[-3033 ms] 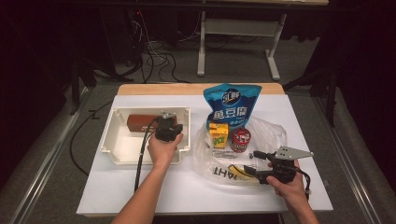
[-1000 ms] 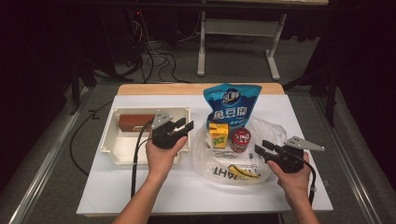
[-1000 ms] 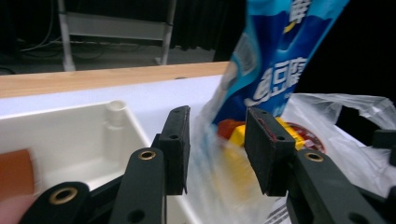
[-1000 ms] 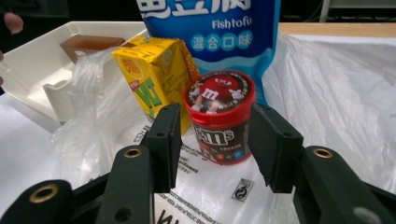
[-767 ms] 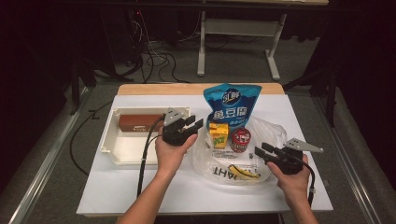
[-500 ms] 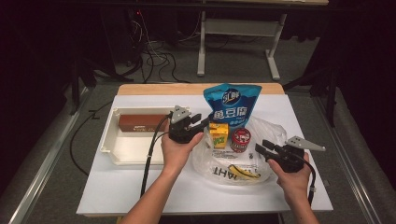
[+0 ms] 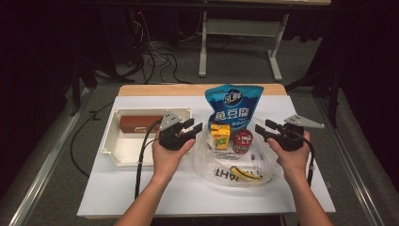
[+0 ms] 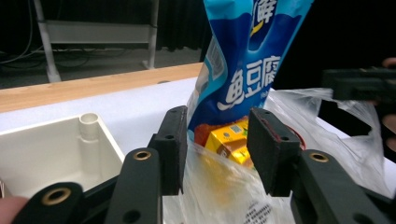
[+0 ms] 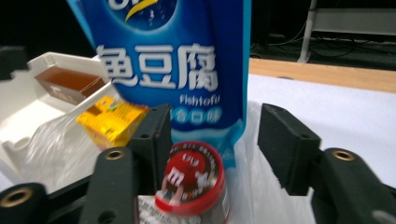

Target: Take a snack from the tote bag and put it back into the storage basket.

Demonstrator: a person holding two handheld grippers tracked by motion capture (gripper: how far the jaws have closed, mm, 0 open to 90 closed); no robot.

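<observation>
My fingers [image 8: 173, 144] stand open, holding nothing, either side of the limp, slippery plastic bag [image 7: 226, 162]; I'd pinch its rim.

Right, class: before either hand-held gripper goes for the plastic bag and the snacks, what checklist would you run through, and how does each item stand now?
1. Left hand-held gripper jaws apart, nothing between the pads: ok.
2. Right hand-held gripper jaws apart, having just opened further, nothing gripped: ok.
3. Blue fish tofu pouch upright behind the other snacks: ok.
4. Yellow drink carton and red M&M's tub standing side by side at the bag's mouth: ok.
5. Clear plastic bag mouth open wide enough to load: cannot tell.
6. White tray with the brown box clear of both hands: ok.
</observation>
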